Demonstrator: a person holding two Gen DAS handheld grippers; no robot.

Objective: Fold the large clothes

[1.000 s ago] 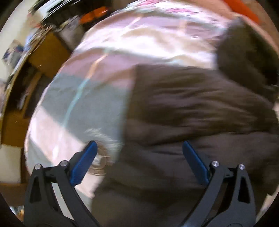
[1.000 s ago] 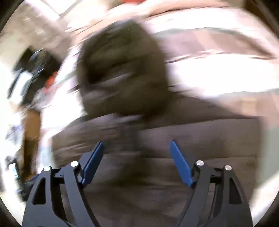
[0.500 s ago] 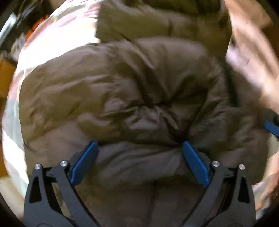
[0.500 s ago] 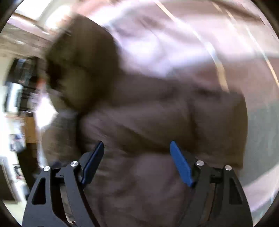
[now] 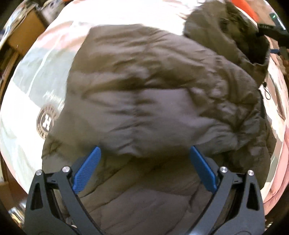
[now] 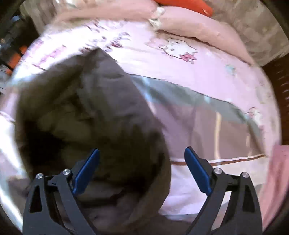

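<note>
A brown puffy jacket [image 5: 144,94] lies bunched on the bed. Its hood [image 5: 225,34] sticks out at the top right in the left wrist view. My left gripper [image 5: 144,148] hangs straight above the jacket's body with its jaws wide open, the blue pads [image 5: 86,170] clear of the fabric. My right gripper [image 6: 142,149] hovers over the dark hood [image 6: 86,117] at that end of the jacket. Its jaws are opening, and the hood's right edge lies below the gap without the pads pressing on it.
The pink and white bed cover [image 6: 207,76] with a cartoon cat print spreads to the right of the hood. A pink pillow [image 6: 198,29] and something orange [image 6: 189,5] lie at the far side. A round logo [image 5: 47,121] marks the sheet; wooden furniture [image 5: 25,34] stands beyond it.
The left view slid from the jacket's left edge to over its middle and back toward the edge. The right gripper swung from the jacket's body to the hood, and its jaws widened.
</note>
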